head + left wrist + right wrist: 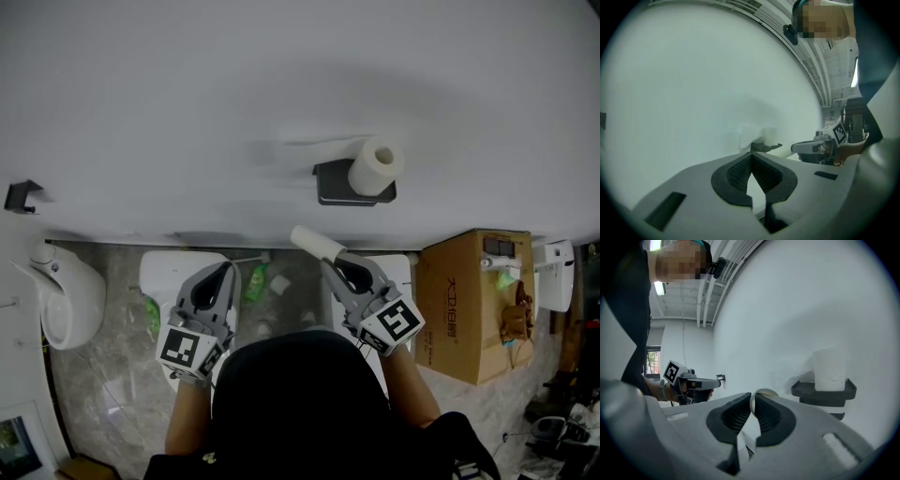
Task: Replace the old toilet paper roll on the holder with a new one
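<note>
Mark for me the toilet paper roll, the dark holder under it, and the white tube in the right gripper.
toilet paper roll (pixel 377 167), head view, its paper side.
holder (pixel 330 184), head view, bare dark tray left of the roll.
white tube (pixel 316 242), head view, middle of its length.

Left gripper (pixel 751 159), jaws together and empty, faces the wall-mounted holder (pixel 767 147).
</note>
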A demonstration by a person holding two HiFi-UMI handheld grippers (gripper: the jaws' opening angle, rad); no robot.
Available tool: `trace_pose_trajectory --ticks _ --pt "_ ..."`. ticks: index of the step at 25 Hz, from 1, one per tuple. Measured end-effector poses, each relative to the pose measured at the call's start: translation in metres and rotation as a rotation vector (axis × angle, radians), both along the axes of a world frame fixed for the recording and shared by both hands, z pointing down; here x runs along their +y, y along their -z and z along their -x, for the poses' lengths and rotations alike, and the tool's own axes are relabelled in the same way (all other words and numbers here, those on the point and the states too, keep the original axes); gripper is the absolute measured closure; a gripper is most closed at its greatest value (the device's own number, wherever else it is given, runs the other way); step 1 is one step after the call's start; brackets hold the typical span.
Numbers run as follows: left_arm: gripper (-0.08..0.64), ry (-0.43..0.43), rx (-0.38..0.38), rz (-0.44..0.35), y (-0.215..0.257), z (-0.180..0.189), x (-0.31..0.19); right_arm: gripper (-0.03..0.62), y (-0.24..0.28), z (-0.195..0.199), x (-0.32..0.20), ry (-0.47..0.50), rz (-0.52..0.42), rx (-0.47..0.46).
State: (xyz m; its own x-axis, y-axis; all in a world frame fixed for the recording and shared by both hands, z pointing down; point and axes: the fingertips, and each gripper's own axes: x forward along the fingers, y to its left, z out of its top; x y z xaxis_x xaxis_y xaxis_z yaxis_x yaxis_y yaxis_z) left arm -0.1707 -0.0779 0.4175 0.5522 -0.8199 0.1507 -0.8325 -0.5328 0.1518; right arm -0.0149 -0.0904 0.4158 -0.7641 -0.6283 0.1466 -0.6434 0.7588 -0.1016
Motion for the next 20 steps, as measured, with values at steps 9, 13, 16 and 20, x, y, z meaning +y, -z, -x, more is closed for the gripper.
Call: trace_pose_trajectory --ticks 9,13,16,20 --pt "0.547 -0.038 -0.027 -0.008 -0.002 -0.01 0.003 0.571 0.002 -0.007 0.003 -0.03 -0.008 -0.003" --pt "0.546 -0.046 -0.05 -0.016 -0.003 -0.011 0.003 0.571 0.002 -0.011 0.005 -0.036 -0.01 -0.001" --pt "0.546 -0.068 -0.081 -0.045 -0.007 -0.01 0.003 0.571 0.001 -0.013 0.005 -0.044 -0.007 0.0" --pt "0.546 -0.05 -0.052 0.0 -0.006 -0.013 0.002 0.571 -0.001 -0.015 0.005 -0.052 -0.004 -0.005"
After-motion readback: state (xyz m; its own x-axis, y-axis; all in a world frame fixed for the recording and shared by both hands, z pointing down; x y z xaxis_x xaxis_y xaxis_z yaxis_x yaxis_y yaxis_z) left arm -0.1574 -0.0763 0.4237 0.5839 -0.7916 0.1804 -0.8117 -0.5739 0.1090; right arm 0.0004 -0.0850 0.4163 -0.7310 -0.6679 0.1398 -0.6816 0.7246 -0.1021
